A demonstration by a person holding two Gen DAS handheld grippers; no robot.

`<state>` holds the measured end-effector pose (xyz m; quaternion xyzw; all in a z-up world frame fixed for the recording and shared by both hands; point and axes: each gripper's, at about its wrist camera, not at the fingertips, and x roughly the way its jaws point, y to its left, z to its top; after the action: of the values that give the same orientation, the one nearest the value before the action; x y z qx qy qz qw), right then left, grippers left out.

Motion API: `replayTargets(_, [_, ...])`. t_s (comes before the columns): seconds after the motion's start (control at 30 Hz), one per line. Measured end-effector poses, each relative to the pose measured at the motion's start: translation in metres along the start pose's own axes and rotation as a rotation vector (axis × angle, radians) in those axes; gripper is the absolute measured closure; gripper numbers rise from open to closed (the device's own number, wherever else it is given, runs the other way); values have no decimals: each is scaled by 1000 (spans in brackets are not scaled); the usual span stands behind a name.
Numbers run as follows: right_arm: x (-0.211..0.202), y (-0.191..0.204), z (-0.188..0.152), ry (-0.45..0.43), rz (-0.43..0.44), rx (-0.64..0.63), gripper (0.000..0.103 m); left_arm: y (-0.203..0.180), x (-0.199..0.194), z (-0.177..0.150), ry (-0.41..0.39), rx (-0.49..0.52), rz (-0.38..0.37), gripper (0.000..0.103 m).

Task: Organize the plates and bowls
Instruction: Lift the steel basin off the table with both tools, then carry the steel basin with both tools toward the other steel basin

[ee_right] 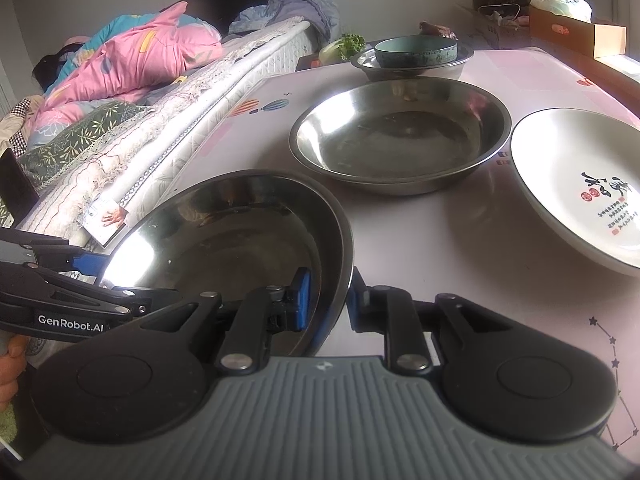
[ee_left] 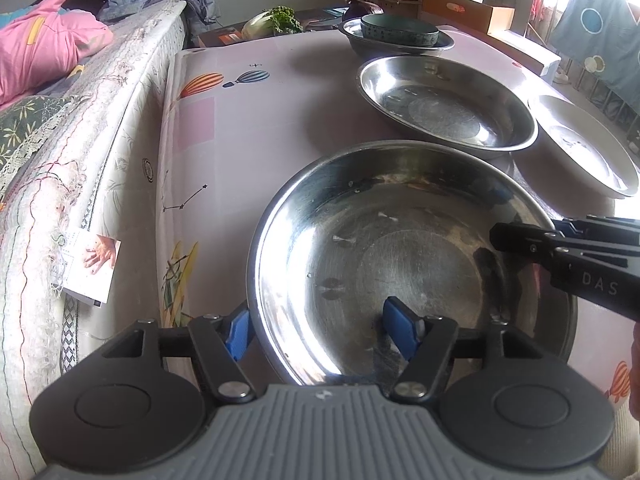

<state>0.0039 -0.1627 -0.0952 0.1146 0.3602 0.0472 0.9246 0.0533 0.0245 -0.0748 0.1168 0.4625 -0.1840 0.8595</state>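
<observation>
The nearest steel bowl (ee_right: 240,240) is clamped at its right rim by the right gripper (ee_right: 329,300). Its left rim is straddled, unpinched, by the spread left gripper (ee_left: 320,330). Beyond, a second steel bowl (ee_right: 400,140) is set, a white plate (ee_right: 580,184) right. Farthest, a teal bowl (ee_right: 416,51) is nested in a steel dish (ee_right: 460,65). A bed (ee_right: 120,120) is seen left.

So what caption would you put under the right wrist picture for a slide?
Right gripper clamps the rim of the near steel plate; another steel plate and a white plate wait on the table.
</observation>
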Motion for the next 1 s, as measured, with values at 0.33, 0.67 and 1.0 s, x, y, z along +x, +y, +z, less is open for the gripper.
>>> replayTargets(0.33, [-1, 2, -1, -5, -4, -12, 82, -1, -3, -2, -14, 5, 2, 35])
replayTargets(0.67, [-4, 4, 1, -18, -9, -33, 82, -1, -5, -3, -18, 4, 3, 35])
replayTargets(1.0, [-8, 6, 1, -26, -8, -37, 82, -1, -11, -2, -32, 2, 8, 35])
